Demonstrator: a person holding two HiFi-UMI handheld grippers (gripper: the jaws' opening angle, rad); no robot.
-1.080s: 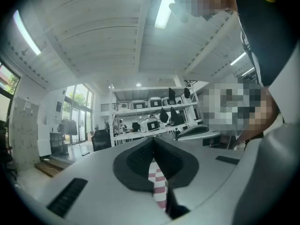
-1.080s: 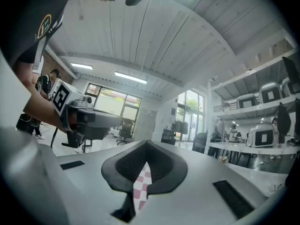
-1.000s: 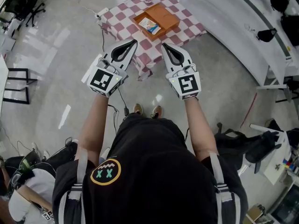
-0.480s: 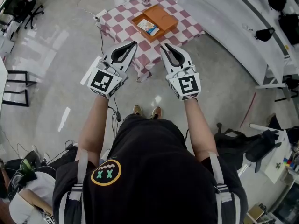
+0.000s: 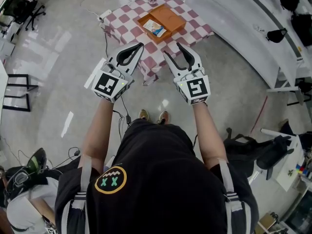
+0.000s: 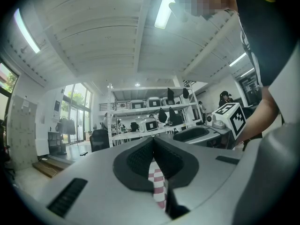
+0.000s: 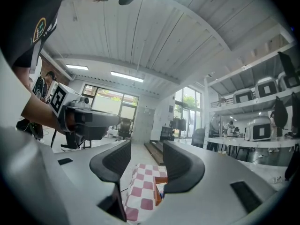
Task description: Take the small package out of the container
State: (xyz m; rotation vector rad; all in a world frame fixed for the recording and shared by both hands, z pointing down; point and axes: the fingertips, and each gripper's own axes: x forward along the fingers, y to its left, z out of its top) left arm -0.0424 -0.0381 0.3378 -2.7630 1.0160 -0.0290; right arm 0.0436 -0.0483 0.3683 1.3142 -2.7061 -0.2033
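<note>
– What's there, by count?
– Two grippers, one container (image 5: 170,15), one package (image 5: 155,28), one table (image 5: 194,29).

– Where's the package?
– It lies flat inside the container, at the end nearer the left gripper (image 5: 141,44). The container is an orange tray near the middle of the table. Both grippers hang in the air well short of it, and neither touches anything.

– And the jaws?
– The left gripper's are pressed together with nothing between them. The right gripper's (image 5: 172,48) are opening, with a clear gap at the tips and only the table far behind it.

– What about the surface and the room?
– A red-and-white checked cloth covers the table. It stands on a pale glossy floor (image 5: 58,57). A long white counter (image 5: 243,28) curves along the right. The gripper views show shelves of equipment, tall windows and a white panelled ceiling.

– What has changed from a second ago?
– The right jaws were shut then and now stand apart. The left jaws are as they were. The package hasn't moved in the container.
</note>
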